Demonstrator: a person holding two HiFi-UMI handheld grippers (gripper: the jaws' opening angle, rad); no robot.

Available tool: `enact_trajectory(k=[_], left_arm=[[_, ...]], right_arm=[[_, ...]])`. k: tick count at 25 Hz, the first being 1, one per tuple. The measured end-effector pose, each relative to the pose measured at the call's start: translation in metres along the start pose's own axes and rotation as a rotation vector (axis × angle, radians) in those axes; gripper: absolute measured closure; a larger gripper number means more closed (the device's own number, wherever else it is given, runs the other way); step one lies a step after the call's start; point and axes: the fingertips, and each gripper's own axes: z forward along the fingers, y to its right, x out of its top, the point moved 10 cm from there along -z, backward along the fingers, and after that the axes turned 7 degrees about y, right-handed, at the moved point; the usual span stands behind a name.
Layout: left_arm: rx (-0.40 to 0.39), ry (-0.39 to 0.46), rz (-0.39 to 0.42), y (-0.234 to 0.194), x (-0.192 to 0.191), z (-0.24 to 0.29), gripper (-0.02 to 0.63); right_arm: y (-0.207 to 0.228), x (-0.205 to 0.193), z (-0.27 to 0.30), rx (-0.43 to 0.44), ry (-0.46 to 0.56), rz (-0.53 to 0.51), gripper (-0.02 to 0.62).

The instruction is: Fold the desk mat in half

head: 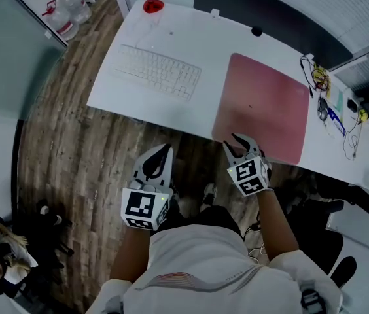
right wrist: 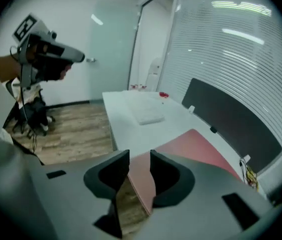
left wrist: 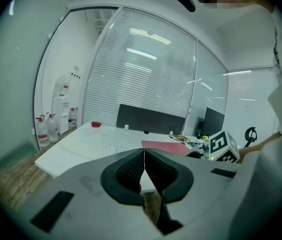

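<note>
Head view: we see the pink desk mat (head: 263,106) lying flat on the white worktop (head: 197,38). Our right gripper (head: 234,142) holds its jaws spread at the mat's near edge. Our left gripper (head: 165,150) hangs off the worktop, jaws pressed together, empty.

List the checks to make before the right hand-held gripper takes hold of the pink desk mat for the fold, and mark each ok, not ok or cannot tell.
1. Desk mat lies flat and unfolded on the desk: ok.
2. Right hand-held gripper has its jaws apart: ok.
3. The mat's near edge shows in the gap between those jaws: ok. It is not gripped yet.
4. Left hand-held gripper is ready to help: not ok. Its jaws are shut and it hangs off the desk.
5. Keyboard is apart from the mat: ok.
6. Cables by the mat's far right edge are clear of it: cannot tell.
</note>
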Motion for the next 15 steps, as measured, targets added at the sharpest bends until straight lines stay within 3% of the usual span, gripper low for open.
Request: enact_trajectory(k=[7,15], left_arm=[[0.023,-0.041,-0.038,-0.007,-0.018,-0.004,0.592],[0.037,-0.063,-0.058,-0.004,-0.027,-0.001,0.592]], right_arm=[[-0.029,-0.033,0.065,0.087,-0.206,-0.28,0.388],[-0.032,-0.051,0.085,0.084,-0.247,-0.301,0.411]])
